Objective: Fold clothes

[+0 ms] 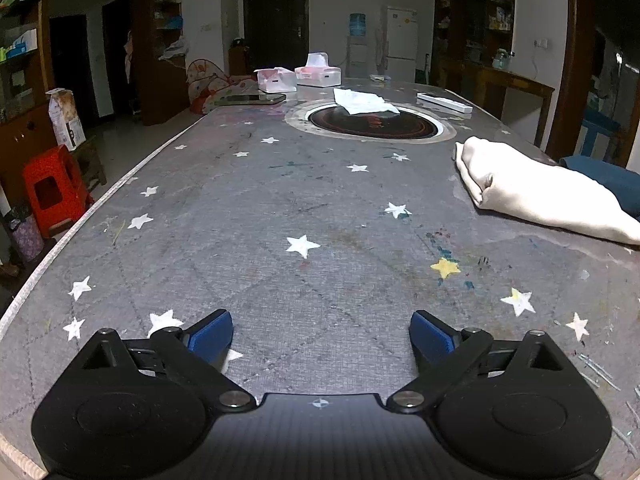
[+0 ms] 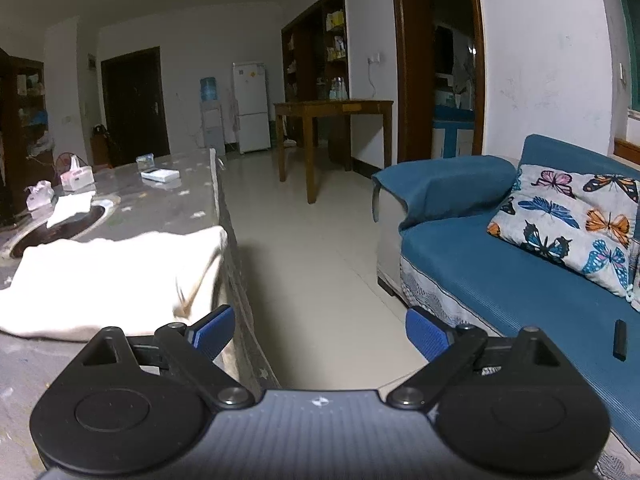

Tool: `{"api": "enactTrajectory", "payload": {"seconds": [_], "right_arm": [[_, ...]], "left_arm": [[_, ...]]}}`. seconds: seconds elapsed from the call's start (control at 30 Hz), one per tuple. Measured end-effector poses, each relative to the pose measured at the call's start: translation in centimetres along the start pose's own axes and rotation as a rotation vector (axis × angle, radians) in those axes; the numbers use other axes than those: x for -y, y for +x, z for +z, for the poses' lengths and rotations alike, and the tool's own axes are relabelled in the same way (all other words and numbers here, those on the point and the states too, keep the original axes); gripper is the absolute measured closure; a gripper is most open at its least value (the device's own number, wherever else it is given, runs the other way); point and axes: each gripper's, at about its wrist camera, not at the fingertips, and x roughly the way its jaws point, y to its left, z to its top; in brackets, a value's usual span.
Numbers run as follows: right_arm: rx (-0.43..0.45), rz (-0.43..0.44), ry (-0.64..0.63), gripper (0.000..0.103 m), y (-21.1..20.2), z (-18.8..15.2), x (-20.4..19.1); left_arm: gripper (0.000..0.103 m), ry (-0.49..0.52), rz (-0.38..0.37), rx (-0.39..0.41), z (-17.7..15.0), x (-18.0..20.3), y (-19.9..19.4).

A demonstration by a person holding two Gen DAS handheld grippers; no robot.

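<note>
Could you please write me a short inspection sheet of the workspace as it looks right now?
Surface: grey star-print table cover, scuffed and stained, with a round inset hob.
Job's things: cream garment, folded, at the table's right edge.
Clutter: white cloth partly over the hob; two tissue boxes; dark phone; white flat box.
Grippers: left gripper open over bare table; right gripper open, aimed past the table edge, holding nothing.
Cables: nothing seen on the table.
Surroundings: blue sofa with butterfly cushion, red stool, fridge.
</note>
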Motion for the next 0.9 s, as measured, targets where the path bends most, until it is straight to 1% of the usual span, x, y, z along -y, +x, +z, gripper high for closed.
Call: {"api": "enactTrajectory", "payload": {"seconds": [0.07, 0.17, 0.3, 0.33, 0.37, 0.4, 0.47, 0.5, 0.53, 0.6, 0.67, 0.73, 0.83, 0.9], "right_arm": [[-0.009, -0.001, 0.011, 0.014, 0.3, -0.5, 0.2], [-0.010, -0.001, 0.018, 0.016, 0.6, -0.8, 0.4], [0.018, -0.010, -0.024, 0.016, 0.5, -0.6, -0.3], [0.017, -0.005, -0.028, 0.011, 0.5, -0.6, -0.3], [0.016, -0.001, -0.033, 0.004, 0.4, -0.8, -0.4], [0.018, 0.006, -0.048, 0.001, 0.3, -0.9, -0.6], [0.035, 0.021, -0.093, 0.000, 0.0, -1.0, -1.1], [0.049, 0.005, -0.132, 0.000, -0.2, -0.8, -1.7], [0.062, -0.009, -0.165, 0.000, -0.4, -0.6, -2.3], [0.077, -0.027, -0.186, 0.000, -0.7, 0.1, -3.1], [0.078, -0.030, -0.192, 0.000, -0.6, 1.2, -4.2], [0.083, -0.032, -0.228, 0.000, -0.2, 2.3, -5.6], [0.087, -0.018, -0.288, 0.000, 0.8, 3.8, -7.6], [0.062, 0.006, -0.313, 0.000, 1.7, 4.6, -8.8]], "left_arm": [[0.004, -0.002, 0.000, 0.000, 0.0, -0.1, 0.0], [0.004, 0.002, -0.003, -0.002, 0.0, -0.1, 0.1], [0.004, 0.002, -0.002, -0.006, 0.0, -0.1, 0.1], [0.004, 0.004, -0.002, -0.008, 0.0, -0.1, 0.0], [0.004, 0.007, -0.003, -0.010, 0.0, -0.1, 0.0], [0.004, 0.009, -0.004, -0.014, 0.0, -0.1, -0.1], [0.004, 0.012, -0.014, -0.021, 0.1, -0.1, -0.4], [0.004, 0.012, -0.021, -0.022, 0.2, -0.2, -0.6], [0.004, 0.016, -0.030, -0.023, 0.4, -0.1, -0.8], [0.004, 0.027, -0.047, -0.022, 0.7, 0.2, -1.2], [0.003, 0.039, -0.067, -0.013, 1.2, 0.6, -1.5], [0.003, 0.050, -0.089, 0.002, 1.9, 1.1, -1.8], [0.002, 0.061, -0.118, 0.025, 3.1, 2.1, -1.8], [0.002, 0.070, -0.138, 0.036, 3.9, 2.8, -1.4]]}}
